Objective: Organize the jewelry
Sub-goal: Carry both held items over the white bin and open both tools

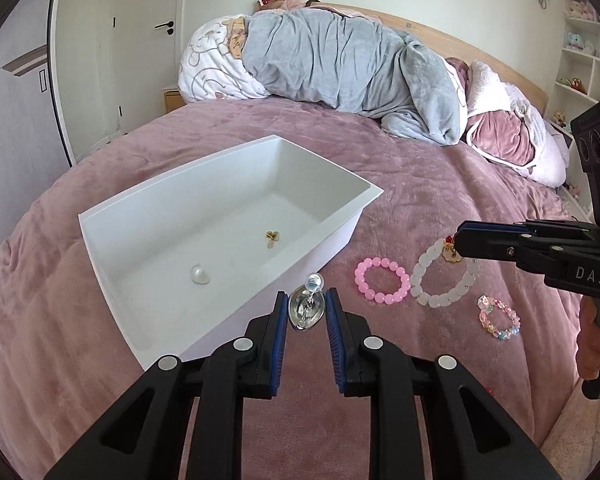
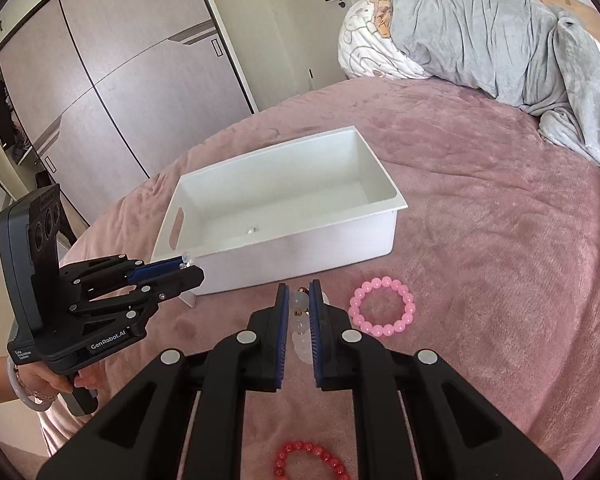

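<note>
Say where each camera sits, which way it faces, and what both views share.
Left wrist: on the left gripper, looking along its fingers at the white bin; it holds a silver earring; a hand shows.
Right wrist: on the right gripper, facing the bin from its other side; it is shut on the white bracelet; a hand shows.
Shared: bin, pink bracelet, pink bedspread, grey blanket.

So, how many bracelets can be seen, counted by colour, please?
Pink bracelet: 1
White bracelet: 1, held by the right gripper
Multicolour bracelet: 1
Red bracelet: 1
Total: 4
</note>
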### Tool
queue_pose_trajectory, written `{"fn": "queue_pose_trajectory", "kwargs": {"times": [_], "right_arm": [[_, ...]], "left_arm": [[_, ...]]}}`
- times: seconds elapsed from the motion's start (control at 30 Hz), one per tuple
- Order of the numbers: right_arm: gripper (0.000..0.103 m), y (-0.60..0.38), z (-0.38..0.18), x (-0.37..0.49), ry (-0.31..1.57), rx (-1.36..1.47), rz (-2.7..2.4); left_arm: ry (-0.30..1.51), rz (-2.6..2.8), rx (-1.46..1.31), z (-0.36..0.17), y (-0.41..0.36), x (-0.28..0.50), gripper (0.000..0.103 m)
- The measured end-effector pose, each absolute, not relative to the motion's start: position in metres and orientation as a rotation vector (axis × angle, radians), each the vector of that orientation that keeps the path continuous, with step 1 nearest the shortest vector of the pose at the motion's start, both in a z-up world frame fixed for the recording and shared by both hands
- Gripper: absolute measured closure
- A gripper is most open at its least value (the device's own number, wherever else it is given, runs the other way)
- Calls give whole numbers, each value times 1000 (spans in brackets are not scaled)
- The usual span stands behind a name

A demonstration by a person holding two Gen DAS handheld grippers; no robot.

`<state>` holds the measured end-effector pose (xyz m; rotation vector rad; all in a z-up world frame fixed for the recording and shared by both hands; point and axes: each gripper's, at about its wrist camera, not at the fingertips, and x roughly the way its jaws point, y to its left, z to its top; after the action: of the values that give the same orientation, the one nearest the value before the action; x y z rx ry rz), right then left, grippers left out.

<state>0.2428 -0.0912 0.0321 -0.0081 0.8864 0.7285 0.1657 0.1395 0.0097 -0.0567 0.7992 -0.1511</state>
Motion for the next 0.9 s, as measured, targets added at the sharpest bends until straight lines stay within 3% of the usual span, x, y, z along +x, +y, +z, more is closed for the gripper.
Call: {"fn": "queue_pose_trajectory", "kwargs": {"times": [0.57,0.9], "right_arm": [[92,-29,92,305,839,-88,699],[92,5,83,353,885,-77,652]], "left_arm": [[754,-52,-77,52,193,212,79],[812,20,-54,54,207,249,79]]}}
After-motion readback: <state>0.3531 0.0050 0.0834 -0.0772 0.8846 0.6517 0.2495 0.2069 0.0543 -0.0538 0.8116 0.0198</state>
